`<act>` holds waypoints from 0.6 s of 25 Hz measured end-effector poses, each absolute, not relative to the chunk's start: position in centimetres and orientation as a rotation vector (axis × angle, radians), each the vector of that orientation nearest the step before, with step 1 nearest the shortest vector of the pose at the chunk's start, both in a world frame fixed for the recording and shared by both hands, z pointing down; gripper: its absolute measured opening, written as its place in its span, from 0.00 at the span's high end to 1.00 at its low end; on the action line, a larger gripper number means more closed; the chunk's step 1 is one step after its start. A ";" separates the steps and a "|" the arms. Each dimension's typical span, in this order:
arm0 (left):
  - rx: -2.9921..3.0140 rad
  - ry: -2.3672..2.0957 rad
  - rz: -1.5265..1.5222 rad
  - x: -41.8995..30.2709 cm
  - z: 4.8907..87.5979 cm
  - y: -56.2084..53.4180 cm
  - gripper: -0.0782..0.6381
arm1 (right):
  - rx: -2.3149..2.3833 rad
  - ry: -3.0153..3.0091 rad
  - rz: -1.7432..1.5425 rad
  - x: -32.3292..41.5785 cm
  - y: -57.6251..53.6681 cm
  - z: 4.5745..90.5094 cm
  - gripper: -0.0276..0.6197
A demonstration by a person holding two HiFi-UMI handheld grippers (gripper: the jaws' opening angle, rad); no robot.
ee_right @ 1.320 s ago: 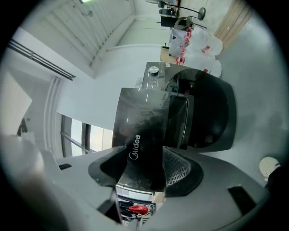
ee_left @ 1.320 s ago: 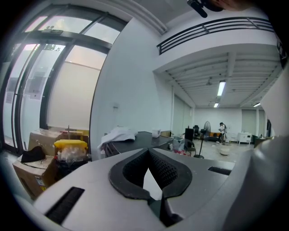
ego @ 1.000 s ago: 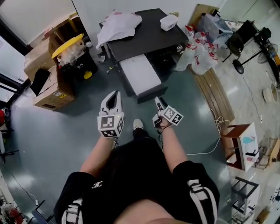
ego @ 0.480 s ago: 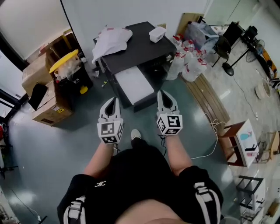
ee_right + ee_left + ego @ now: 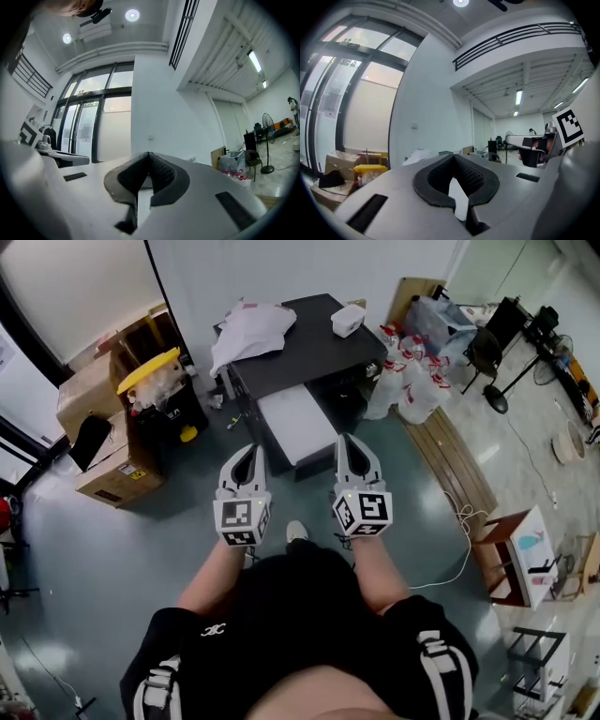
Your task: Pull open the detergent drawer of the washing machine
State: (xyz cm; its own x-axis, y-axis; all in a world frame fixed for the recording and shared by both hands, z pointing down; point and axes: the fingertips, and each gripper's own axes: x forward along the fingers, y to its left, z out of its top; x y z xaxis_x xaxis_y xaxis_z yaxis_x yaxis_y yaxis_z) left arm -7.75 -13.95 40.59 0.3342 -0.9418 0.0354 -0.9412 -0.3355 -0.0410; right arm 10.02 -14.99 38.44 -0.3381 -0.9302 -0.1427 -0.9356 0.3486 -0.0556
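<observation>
The washing machine (image 5: 305,348) is a dark-topped box against the far wall, with a white front (image 5: 298,423) facing me. I cannot make out its detergent drawer. My left gripper (image 5: 247,454) and right gripper (image 5: 349,444) are held side by side in the air, short of the machine's front. Both point level toward it and touch nothing. In the left gripper view, the left gripper (image 5: 453,158) has its jaw tips together with nothing between them. The right gripper (image 5: 148,154) is likewise shut and empty.
A white cloth (image 5: 253,329) and a small white box (image 5: 349,320) lie on the machine's top. Cardboard boxes (image 5: 98,423) and a yellow-lidded bin (image 5: 150,371) stand to the left. On the right are plastic bags (image 5: 412,381), a wooden board (image 5: 459,465) and a white cable (image 5: 461,549).
The right gripper has come up from low by the knee and rolled upright, level with the left. The left gripper has risen a little.
</observation>
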 end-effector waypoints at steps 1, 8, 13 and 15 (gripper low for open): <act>-2.549 1.814 -0.083 -8.1 40.6 -13.9 0.89 | -1.711 2.457 0.055 9.9 -15.0 38.5 0.95; -2.551 1.861 -0.044 -9.9 40.2 -12.9 0.89 | -1.670 2.498 0.050 8.5 -14.0 38.6 0.95; -2.525 1.849 -0.052 -10.1 39.4 -12.1 0.89 | -1.680 2.512 0.062 8.5 -12.9 38.9 0.95; -2.522 1.853 -0.048 -10.3 39.3 -11.7 0.89 | -1.697 2.504 0.065 8.6 -12.5 39.0 0.95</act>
